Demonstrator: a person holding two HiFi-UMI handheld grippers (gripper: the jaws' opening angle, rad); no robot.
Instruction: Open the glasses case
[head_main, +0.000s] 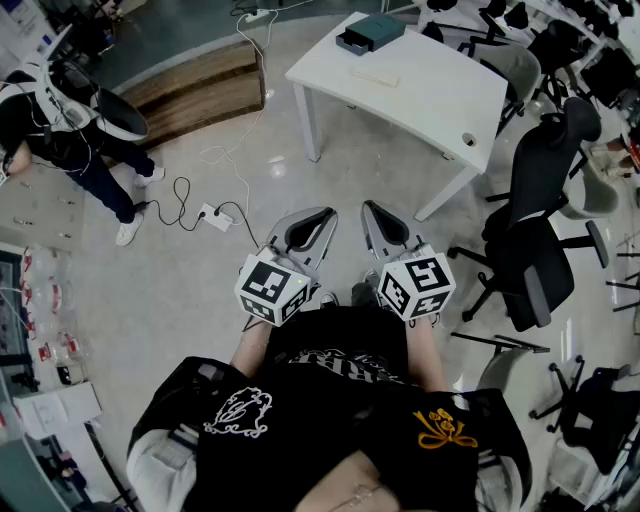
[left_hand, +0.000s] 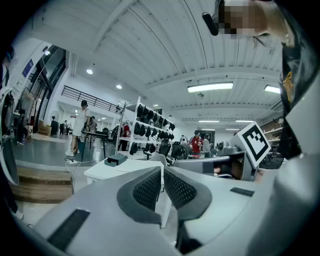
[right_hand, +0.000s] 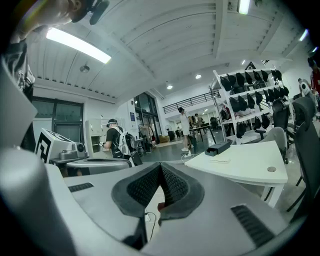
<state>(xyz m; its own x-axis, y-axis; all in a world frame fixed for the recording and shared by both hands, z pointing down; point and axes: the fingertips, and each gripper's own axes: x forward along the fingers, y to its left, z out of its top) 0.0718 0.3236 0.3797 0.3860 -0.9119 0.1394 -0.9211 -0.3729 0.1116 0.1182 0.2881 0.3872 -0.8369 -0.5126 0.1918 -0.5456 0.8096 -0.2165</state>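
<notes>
Left gripper (head_main: 318, 222), right gripper (head_main: 376, 218): jaws pressed together, nothing between them. Glasses case (head_main: 370, 33) lies at table's (head_main: 440, 100) far-left corner.

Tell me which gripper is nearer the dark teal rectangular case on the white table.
Right, slightly. The right gripper lines up with the case; the left gripper sits further left. Both far from it.

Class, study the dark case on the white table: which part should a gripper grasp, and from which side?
Likely the long sides of the glasses case, from above: it lies flat at the far corner of the table, so its narrow width suits the jaws. Its seam is too small to see.
</notes>
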